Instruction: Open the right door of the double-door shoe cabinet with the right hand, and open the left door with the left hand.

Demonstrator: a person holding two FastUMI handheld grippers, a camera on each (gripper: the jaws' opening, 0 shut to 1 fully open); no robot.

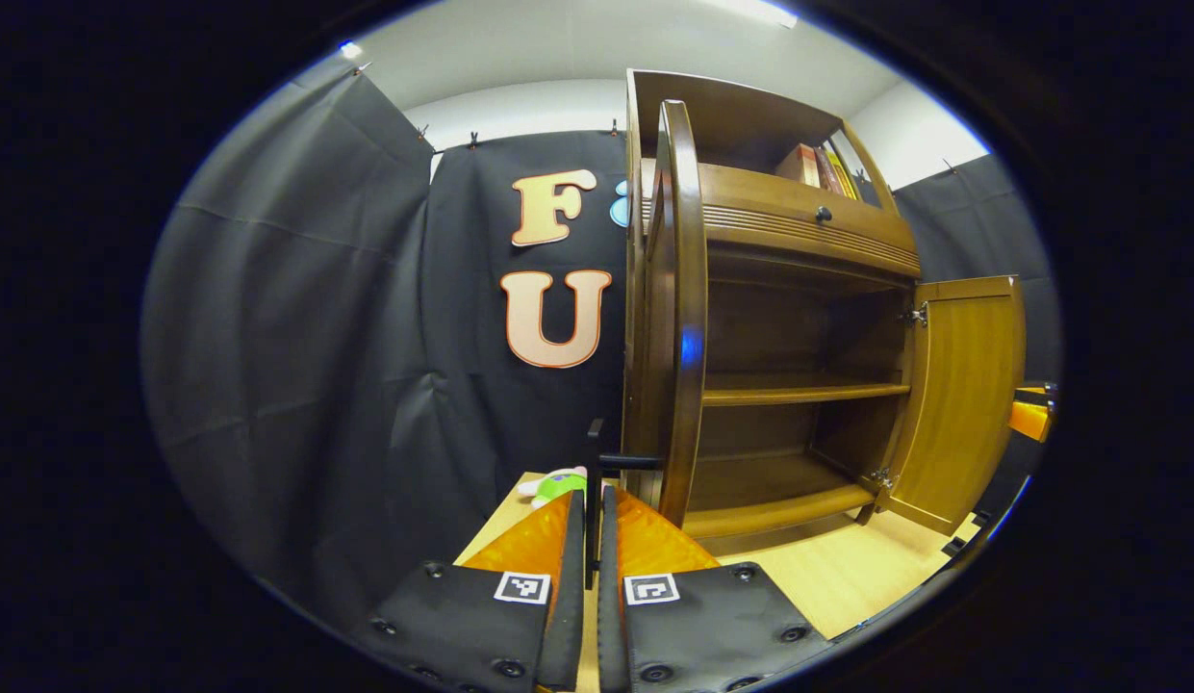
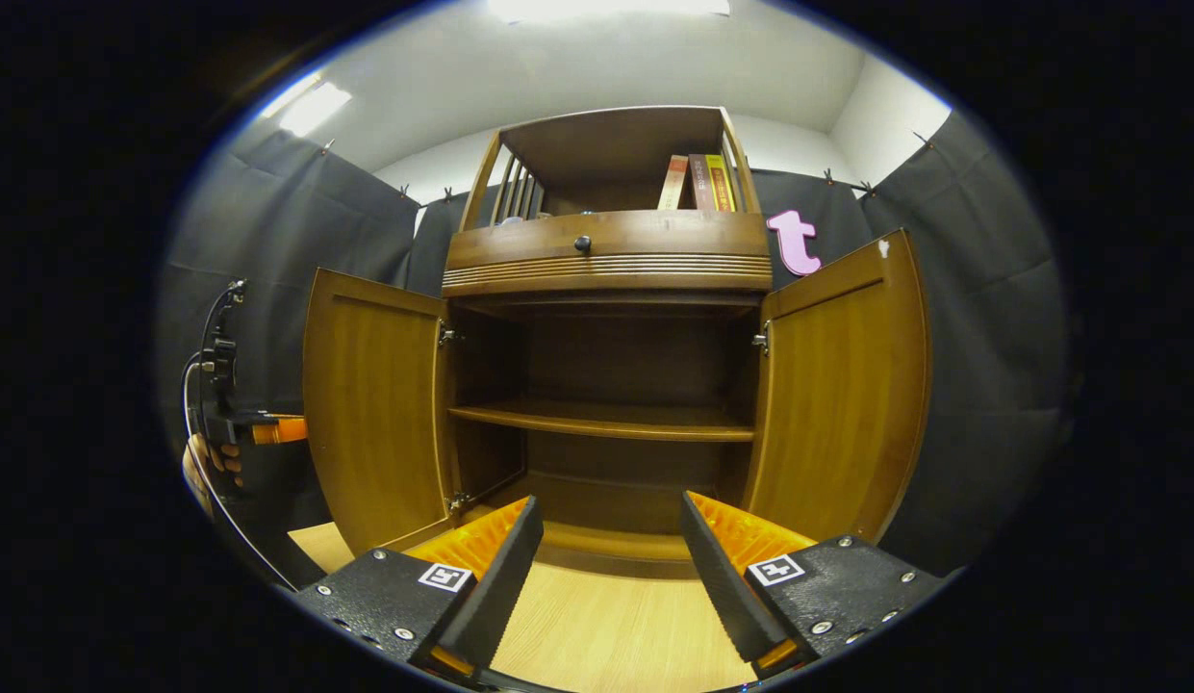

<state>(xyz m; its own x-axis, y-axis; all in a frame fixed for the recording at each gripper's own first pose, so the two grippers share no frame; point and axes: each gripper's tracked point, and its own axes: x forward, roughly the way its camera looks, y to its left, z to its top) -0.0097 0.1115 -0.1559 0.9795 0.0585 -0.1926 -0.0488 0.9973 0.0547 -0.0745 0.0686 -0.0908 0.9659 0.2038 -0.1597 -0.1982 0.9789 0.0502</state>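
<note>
Left gripper (image 1: pixel 593 500) clamped on the dark handle (image 1: pixel 627 462) of the left door (image 1: pixel 681 318), swung wide | right gripper (image 2: pixel 611 520) released, near cabinet front | right door (image 2: pixel 842 385) open | shoe cabinet (image 2: pixel 606 260) beyond, shelf (image 2: pixel 601 421) bare

Books (image 2: pixel 698 182) on the top shelf, possibly a plush toy (image 1: pixel 556 483), wooden floor (image 2: pixel 606 626)

Black finger mounts studded with round screws are seen on the left gripper (image 1: pixel 593 500) and right gripper (image 2: pixel 611 520), each marked with a square black-and-white tag; black cables are looped beside the hand (image 2: pixel 212 462).
</note>
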